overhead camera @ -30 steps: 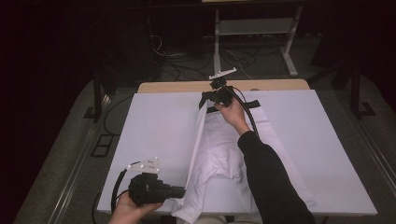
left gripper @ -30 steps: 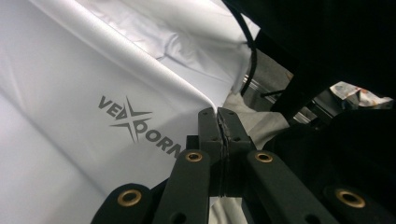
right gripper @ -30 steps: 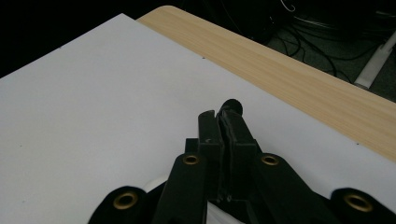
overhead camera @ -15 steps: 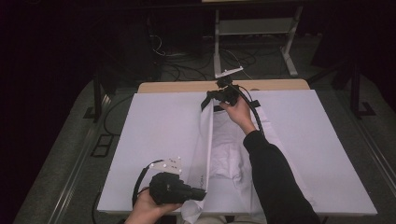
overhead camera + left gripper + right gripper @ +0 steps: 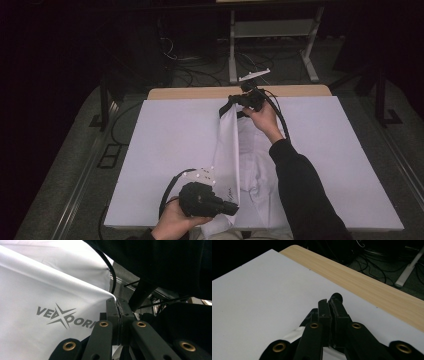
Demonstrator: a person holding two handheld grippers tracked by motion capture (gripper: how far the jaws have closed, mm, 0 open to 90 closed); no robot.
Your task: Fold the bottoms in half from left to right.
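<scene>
A white garment (image 5: 252,150) lies down the middle of the table, and one long edge of it is lifted and stretched taut between my two grippers. At the near table edge my left gripper (image 5: 235,209) is shut on the garment's near corner. In the left gripper view its jaws (image 5: 117,303) pinch white fabric (image 5: 37,285) that bears a grey logo. My right gripper (image 5: 231,101) is shut on the far corner. Its closed jaws (image 5: 329,301) show in the right gripper view with a bit of white cloth (image 5: 292,336) under them.
A white sheet (image 5: 165,145) covers the table, and a strip of wooden top (image 5: 200,92) shows along the far edge. A dark sleeve (image 5: 300,190) lies over the garment's right half. Cables (image 5: 200,70) and a metal stand (image 5: 310,45) are on the floor beyond.
My left gripper has slid right along the near edge with the fabric. The right gripper shifted slightly right. The lifted edge stands steeper over the garment.
</scene>
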